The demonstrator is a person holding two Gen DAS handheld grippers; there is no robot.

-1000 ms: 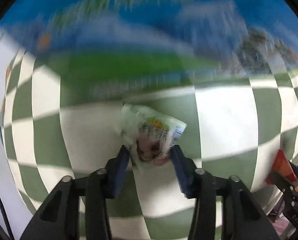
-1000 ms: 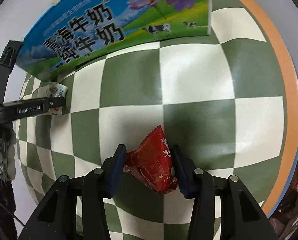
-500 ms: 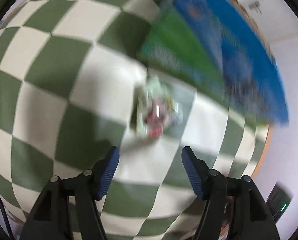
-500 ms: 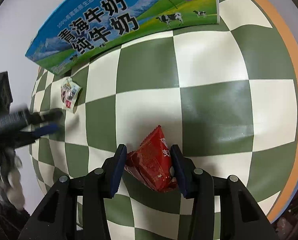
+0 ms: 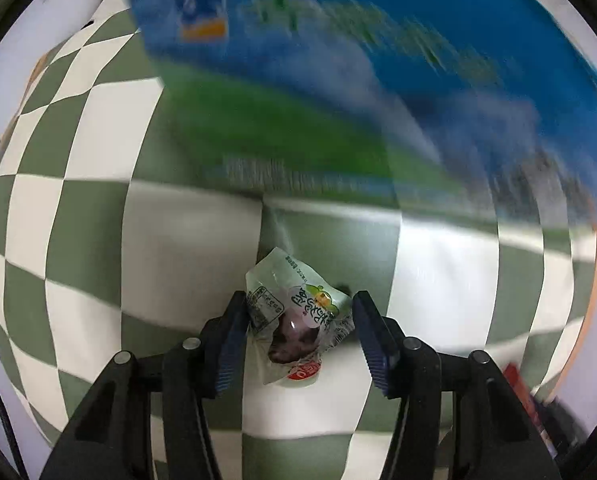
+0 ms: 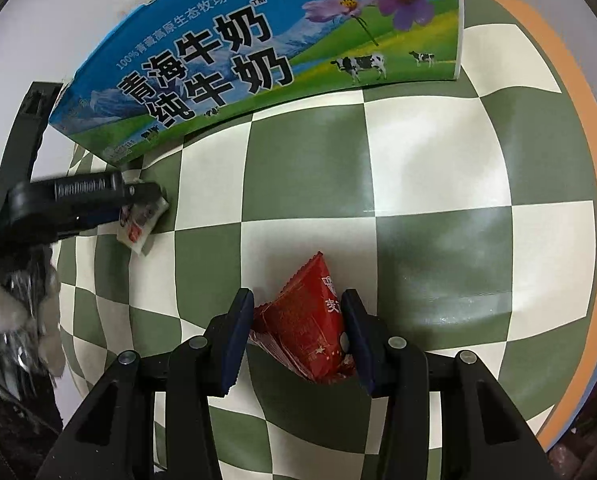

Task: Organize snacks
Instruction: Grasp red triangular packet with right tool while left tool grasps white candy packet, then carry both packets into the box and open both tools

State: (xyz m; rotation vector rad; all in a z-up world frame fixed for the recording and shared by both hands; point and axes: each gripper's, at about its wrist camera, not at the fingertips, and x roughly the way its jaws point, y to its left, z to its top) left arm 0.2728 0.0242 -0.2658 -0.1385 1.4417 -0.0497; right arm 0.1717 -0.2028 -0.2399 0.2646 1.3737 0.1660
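My left gripper is shut on a small clear-and-white snack packet with a dark piece inside, held just in front of the blue and green milk carton box. In the right wrist view the same left gripper holds that packet near the box's left end. My right gripper is shut on a red snack packet above the checkered cloth.
A green and white checkered tablecloth covers the table, with an orange table edge at the right. The milk box stands along the back by a white wall.
The left gripper, open half a second ago with the packet lying on the cloth, has closed on the packet again and turned to face the box. The right gripper holds steady with the red packet.
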